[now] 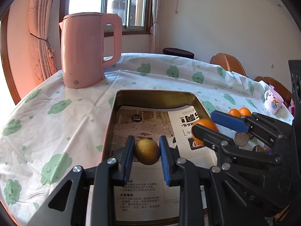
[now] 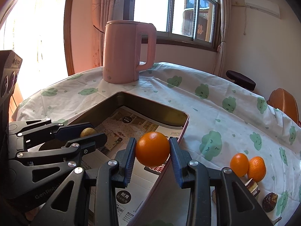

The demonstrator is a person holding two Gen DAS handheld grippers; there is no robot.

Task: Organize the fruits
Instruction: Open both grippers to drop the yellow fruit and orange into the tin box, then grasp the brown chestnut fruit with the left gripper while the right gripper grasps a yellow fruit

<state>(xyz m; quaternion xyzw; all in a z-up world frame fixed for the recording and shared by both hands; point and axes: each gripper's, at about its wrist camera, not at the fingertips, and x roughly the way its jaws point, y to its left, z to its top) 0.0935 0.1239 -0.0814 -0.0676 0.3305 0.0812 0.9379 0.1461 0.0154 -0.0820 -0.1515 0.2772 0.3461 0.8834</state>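
Over the metal tin [image 1: 156,96], a shallow rectangular box with rounded corners and a dull gold inside, both tongs are busy: the left tongs [image 1: 147,151] are clamped on a small yellowish-green fruit [image 1: 147,151], roundish with a rough, matte skin, and the right tongs [image 2: 152,149] are clamped on a smooth, glossy orange [image 2: 152,149] right above the tin's near rim. The pads [image 1: 128,158] are ribbed blue rubber on black plastic arms with shiny rivets. The tin's floor is lined with printed paper sheets [image 1: 143,124], mostly text and a photo, too small for me to read. Two more small oranges [image 2: 248,166] sit touching each other on the desk [image 2: 216,113] just right of the tin, and beside them are some dark brown lumps [image 2: 270,201] plus a cut cylindrical thing [image 2: 252,186], partly cut off behind the right tongs, so I can't tell what they are. The desk wears a thin, wrinkly white cloth with green cloud faces. Behind the tin stands a matte pink kettle [image 1: 84,50], tall with a chunky handle. A patterned mug [image 1: 272,101] sits at the far right edge of the left wrist view, near brown chair backs [image 1: 228,64]. The window is blown out bright.
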